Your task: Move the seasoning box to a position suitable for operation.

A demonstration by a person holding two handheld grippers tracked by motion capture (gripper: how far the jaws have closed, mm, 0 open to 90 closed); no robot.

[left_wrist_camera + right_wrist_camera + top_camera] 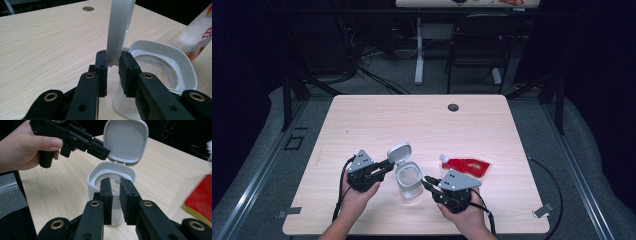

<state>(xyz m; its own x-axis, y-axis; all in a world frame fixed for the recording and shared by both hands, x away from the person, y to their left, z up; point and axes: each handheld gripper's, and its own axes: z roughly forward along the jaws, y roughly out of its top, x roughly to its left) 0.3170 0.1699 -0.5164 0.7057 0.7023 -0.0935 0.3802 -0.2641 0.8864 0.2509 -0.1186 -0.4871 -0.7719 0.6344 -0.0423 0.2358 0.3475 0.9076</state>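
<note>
A clear jar (408, 181) with a white collar stands near the table's front middle, its hinged white lid (399, 152) flipped up. My left gripper (386, 164) is shut on the lid's edge (117, 37), holding it upright above the jar's mouth (160, 71). From the right, my right gripper (427, 181) sits at the jar's rim (111, 173), its jaws nearly together with nothing visibly between them. The right gripper view also shows the left gripper (103, 152) pinching the lid (126, 140). A red pouch (468, 165) lies just right of the jar.
The wooden table (412, 125) has a cable hole (453, 107) near its far edge. The pouch (197, 195) is close on the right of my right gripper. A chair (479, 45) and a desk leg stand beyond the table.
</note>
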